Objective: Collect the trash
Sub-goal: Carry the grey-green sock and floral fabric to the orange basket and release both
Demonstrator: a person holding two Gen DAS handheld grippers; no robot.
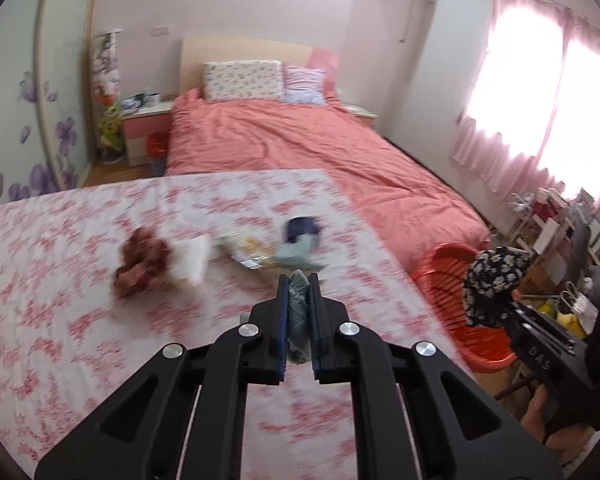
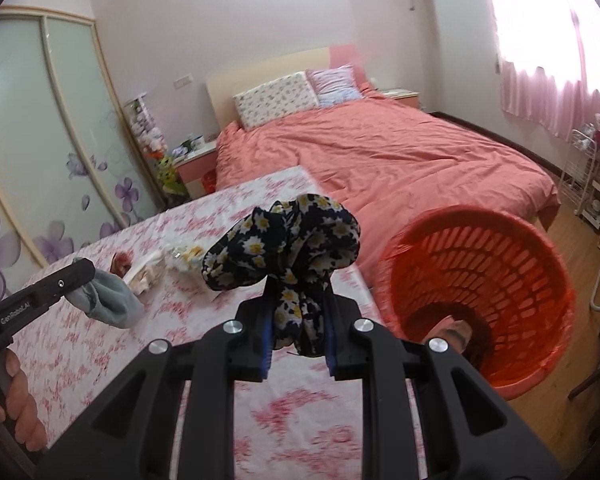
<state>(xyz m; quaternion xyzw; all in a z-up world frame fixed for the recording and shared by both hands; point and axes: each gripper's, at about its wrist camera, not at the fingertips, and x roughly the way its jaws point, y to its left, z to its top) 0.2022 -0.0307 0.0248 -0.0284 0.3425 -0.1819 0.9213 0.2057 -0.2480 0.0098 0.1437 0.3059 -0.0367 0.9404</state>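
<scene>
Floral table (image 2: 100, 344) edge meets orange basket (image 2: 540, 264); both tools loaded.

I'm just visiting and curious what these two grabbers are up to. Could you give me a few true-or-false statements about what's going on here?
1. The right gripper holds a dark cloth with daisies. True.
2. The left gripper is empty. False: it is shut on a grey sock.
3. The orange basket stands on the table. False: it stands on the floor beside the table.
4. Some items are left on the flowered tablecloth. True.
5. The bed has a blue cover. False: it is salmon pink.
</scene>
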